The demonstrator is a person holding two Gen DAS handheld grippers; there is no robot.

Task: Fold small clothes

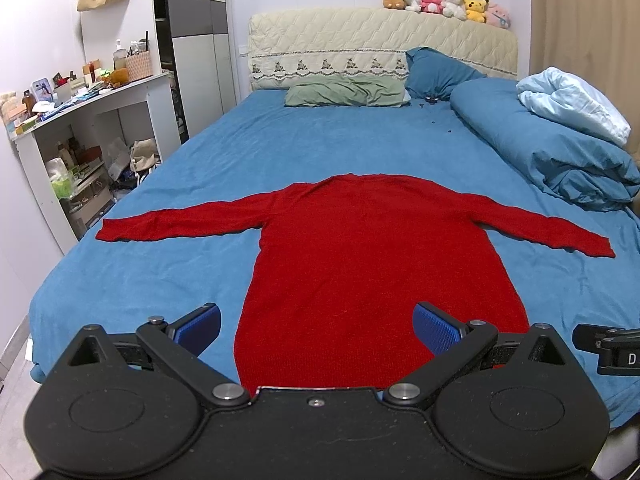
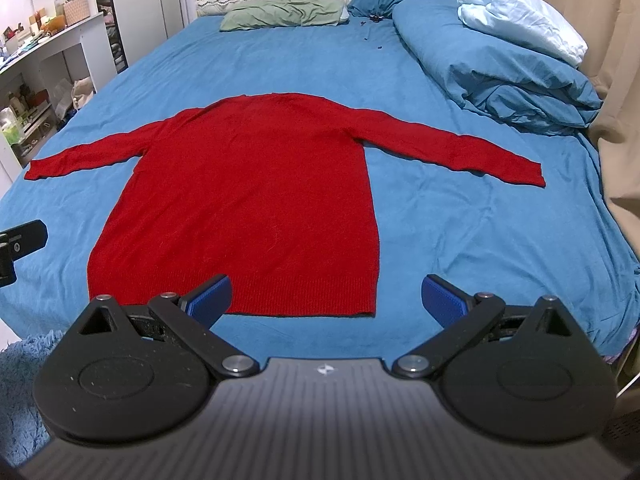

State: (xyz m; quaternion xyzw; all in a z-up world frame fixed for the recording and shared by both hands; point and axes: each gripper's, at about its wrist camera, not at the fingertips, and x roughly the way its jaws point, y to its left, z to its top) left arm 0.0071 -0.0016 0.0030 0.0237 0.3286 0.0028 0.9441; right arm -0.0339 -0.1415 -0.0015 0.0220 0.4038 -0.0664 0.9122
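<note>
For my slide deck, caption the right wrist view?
Open right gripper poised above the hem of a red sweater spread flat on a blue bed.

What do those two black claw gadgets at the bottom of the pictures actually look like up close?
Both are matte black plastic. The left gripper and right gripper each have two round housings, angular linkage arms with silver pivot bolts, and blue ribbed pads on the jaws. The right one's body has a ribbed grey top with a small logo. No cables, hands or sleeves are visible.
</note>
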